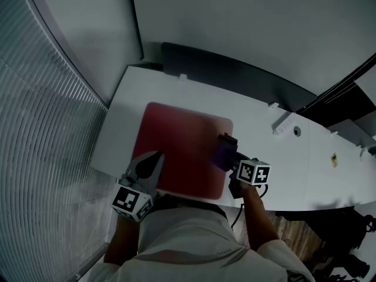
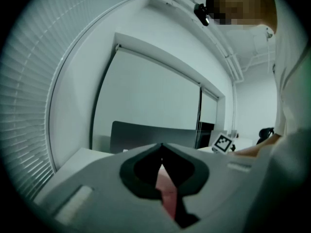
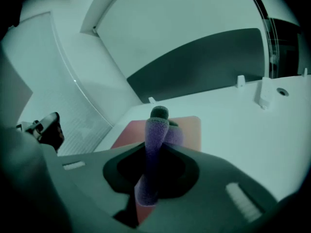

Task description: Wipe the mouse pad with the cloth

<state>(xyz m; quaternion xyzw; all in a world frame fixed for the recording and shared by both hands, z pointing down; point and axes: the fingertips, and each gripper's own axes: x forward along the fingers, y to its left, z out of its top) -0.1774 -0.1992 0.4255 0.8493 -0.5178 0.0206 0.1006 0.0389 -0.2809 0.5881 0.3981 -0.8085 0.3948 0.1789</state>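
Note:
A dark red mouse pad (image 1: 182, 140) lies on the white desk (image 1: 264, 151). My right gripper (image 1: 226, 148) is over the pad's right edge, shut on a purple cloth (image 1: 221, 154). In the right gripper view the cloth (image 3: 154, 144) stands folded between the jaws, with the pad (image 3: 190, 127) beyond it. My left gripper (image 1: 156, 157) rests at the pad's near left part with its jaws together and nothing between them. In the left gripper view the jaw tips (image 2: 162, 147) meet, and a strip of the pad (image 2: 168, 195) shows below them.
A dark panel (image 1: 235, 75) runs along the desk's back edge. A white bracket (image 1: 282, 125) and a round hole (image 1: 296, 131) sit on the desk to the right of the pad. Window blinds (image 1: 41, 128) fill the left side. Dark cables (image 1: 343, 87) hang at the right.

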